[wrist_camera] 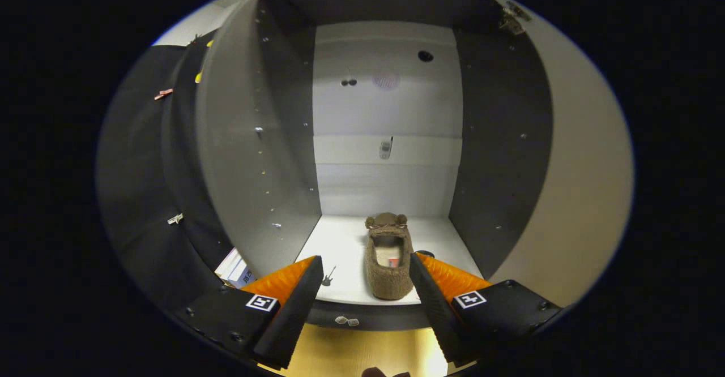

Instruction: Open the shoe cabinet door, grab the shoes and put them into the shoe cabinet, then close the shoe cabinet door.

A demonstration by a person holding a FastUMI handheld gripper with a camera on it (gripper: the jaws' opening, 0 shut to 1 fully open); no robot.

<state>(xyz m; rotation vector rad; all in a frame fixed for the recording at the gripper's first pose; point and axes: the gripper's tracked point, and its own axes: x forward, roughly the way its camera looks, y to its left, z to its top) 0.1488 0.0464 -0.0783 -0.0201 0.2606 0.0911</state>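
- Cabinet door: left of the slipper, we saw the grey door swung wide, its inner face turned toward the opening. We judged that it stood so to leave a free path to the shelf.
- Left finger: black pad on an orange backing, lying left of the slipper's heel and apart from it.
- Gripper: we found its fingers spread wide with nothing between them, just short of the shelf's front edge. We took this for a release posture, the slipper already set down.
- Slipper: the brown plush shoe rested on the white floor of the shoe cabinet, a little right of the floor's middle. Its long axis ran from front to back; the toe, with small ears, pointed at the rear wall, and the heel reached the shelf's front edge. We judged that this heel-out placement followed from being pushed in toe first.
- Right finger: it stood just right of the slipper's heel; we could not tell whether it touched the plush.
- Closing the door was not yet done.
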